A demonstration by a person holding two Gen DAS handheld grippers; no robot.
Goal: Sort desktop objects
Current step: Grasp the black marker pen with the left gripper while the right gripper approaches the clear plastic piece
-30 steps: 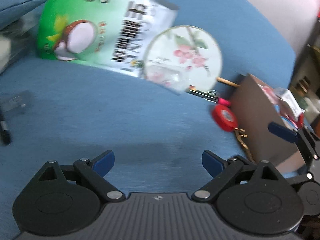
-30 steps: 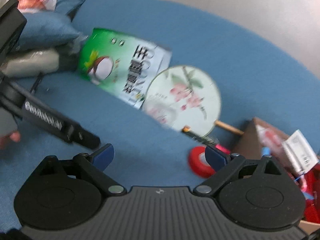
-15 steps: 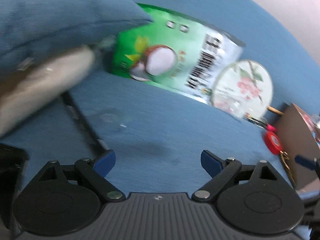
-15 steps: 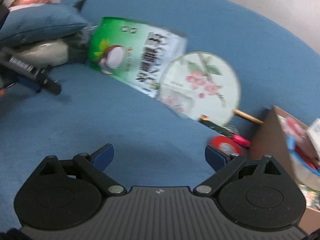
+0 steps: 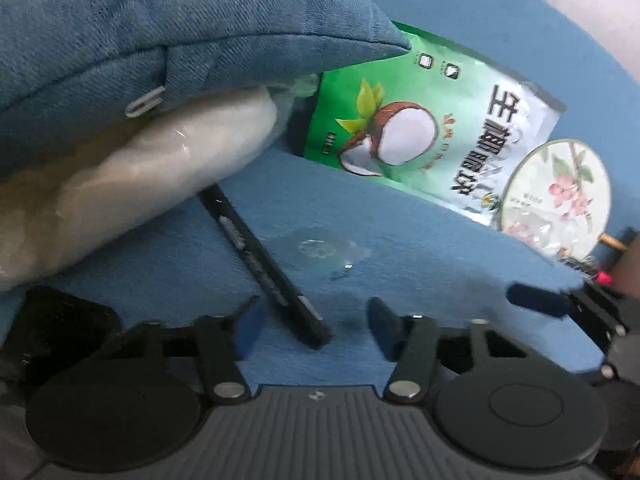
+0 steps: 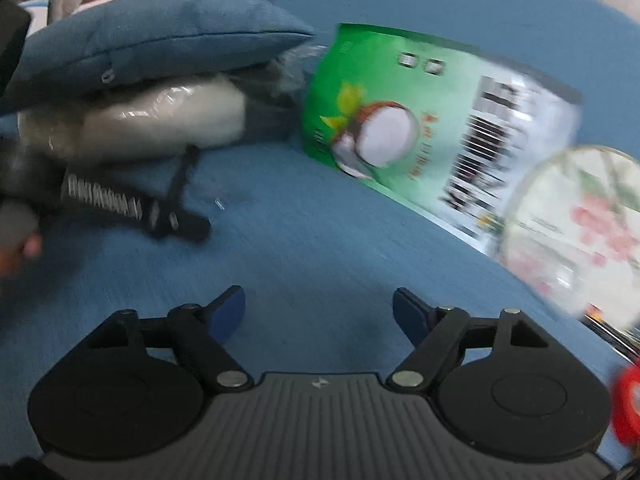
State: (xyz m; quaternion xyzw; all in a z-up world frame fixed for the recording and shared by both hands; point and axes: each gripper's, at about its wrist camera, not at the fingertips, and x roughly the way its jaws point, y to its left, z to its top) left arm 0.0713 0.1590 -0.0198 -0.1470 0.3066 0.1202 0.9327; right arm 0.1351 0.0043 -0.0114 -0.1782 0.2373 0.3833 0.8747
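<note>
A black pen (image 5: pixel 260 264) lies on the blue cloth, its near end between the blue fingertips of my open left gripper (image 5: pixel 314 322). A green coconut snack bag (image 5: pixel 424 128) lies beyond it, with a round flowered fan (image 5: pixel 556 196) at its right edge. My right gripper (image 6: pixel 318 310) is open and empty over bare cloth. In the right wrist view the bag (image 6: pixel 420 136) and fan (image 6: pixel 576 216) are ahead and right, blurred. The left gripper (image 6: pixel 176 220) shows at the left there, by the pen (image 6: pixel 180 176).
A blue cushion (image 5: pixel 180 28) rests on a plastic-wrapped white bundle (image 5: pixel 132 176) at the left. A red tape roll (image 6: pixel 626 408) sits at the right edge of the right wrist view. A black object (image 5: pixel 60 328) lies at the left gripper's left side.
The left gripper has swung left and down to the black pen by the cushion, and its fingers have narrowed. The right gripper has also moved left, toward the bag.
</note>
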